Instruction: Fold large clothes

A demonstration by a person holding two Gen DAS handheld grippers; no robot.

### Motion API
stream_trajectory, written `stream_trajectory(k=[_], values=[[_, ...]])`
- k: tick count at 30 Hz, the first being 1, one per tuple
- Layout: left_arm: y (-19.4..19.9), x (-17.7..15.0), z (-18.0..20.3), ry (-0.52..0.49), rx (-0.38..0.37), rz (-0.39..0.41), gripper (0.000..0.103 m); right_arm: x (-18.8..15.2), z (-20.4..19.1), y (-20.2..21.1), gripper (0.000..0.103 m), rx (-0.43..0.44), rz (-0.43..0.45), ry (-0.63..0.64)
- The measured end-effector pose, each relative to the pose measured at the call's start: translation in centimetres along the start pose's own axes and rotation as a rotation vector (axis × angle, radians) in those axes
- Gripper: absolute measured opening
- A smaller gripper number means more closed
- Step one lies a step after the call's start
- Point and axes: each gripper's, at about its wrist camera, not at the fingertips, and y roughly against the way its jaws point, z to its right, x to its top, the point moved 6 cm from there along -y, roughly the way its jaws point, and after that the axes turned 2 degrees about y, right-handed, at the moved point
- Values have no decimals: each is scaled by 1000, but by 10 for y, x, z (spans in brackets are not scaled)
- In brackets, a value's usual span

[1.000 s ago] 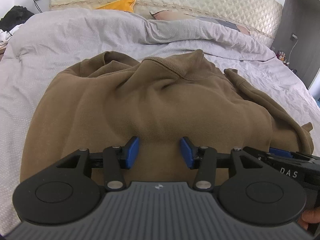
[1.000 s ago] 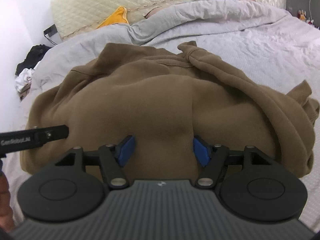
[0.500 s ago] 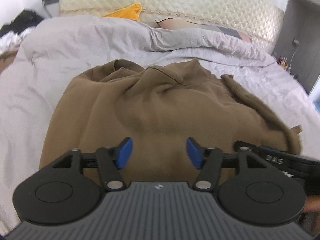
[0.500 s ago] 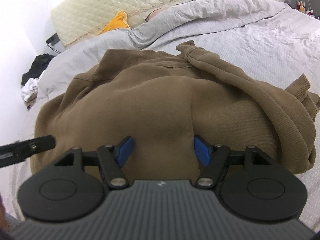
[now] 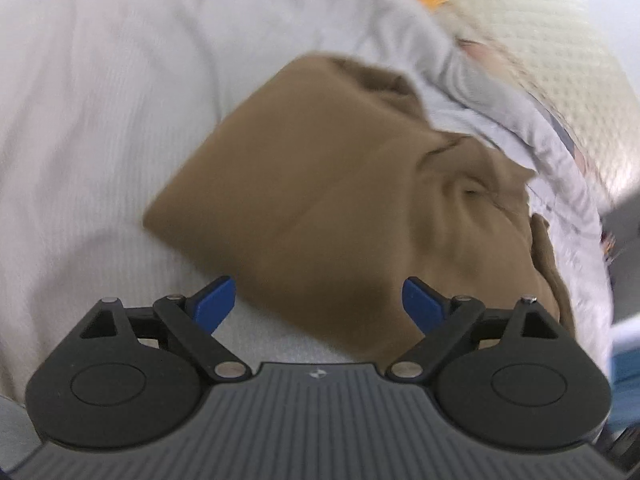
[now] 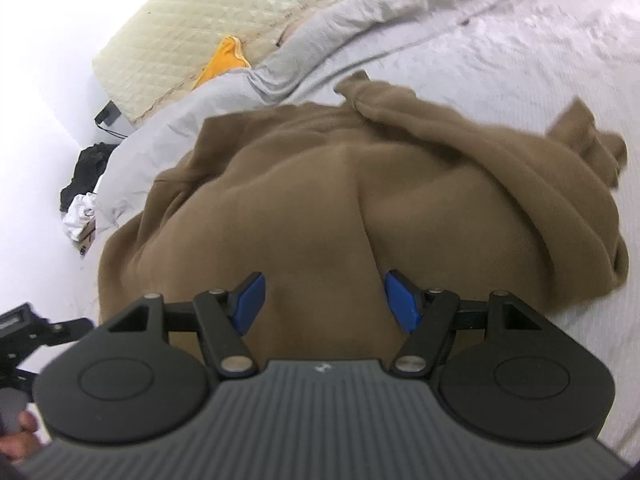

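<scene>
A brown sweatshirt (image 6: pixel 360 208) lies folded in a bundle on the bed, a sleeve (image 6: pixel 520 168) draped over its right side. It also shows in the blurred left wrist view (image 5: pixel 340 208). My left gripper (image 5: pixel 318 302) is open and empty, jaws wide, at the sweatshirt's near left corner. My right gripper (image 6: pixel 324 300) is open and empty, just above the sweatshirt's near edge, its blue pads (image 6: pixel 250 300) apart. The left gripper's body (image 6: pixel 28 328) shows at the right wrist view's left edge.
The grey-white bed cover (image 6: pixel 540 52) surrounds the sweatshirt. A cream quilted headboard (image 6: pixel 240 20), a yellow item (image 6: pixel 224 60) and a rumpled grey duvet (image 6: pixel 360 28) lie at the far end. Dark and white clothes (image 6: pixel 84 192) sit beside the bed at left.
My left gripper has swung left and turned, its jaws opened wider, now over the sweatshirt's left corner. My right gripper has stayed open over the near edge and tilted slightly.
</scene>
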Motion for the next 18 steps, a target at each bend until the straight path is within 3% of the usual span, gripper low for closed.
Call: stream_trajectory(k=[2, 6, 9, 12, 18], values=[[-14, 2, -15, 87, -3, -43, 93, 2, 4, 1, 70, 8, 4, -27], [-41, 1, -37, 296, -93, -143, 95, 3, 13, -1, 69, 29, 4, -110], [-53, 2, -45, 403, -154, -163, 97, 2, 13, 1, 69, 35, 5, -121], [-61, 3, -49, 459, -208, -155, 97, 0, 12, 4, 70, 48, 1, -124], [-52, 6, -47, 474, -308, -95, 95, -6, 20, 18, 71, 77, 23, -214]])
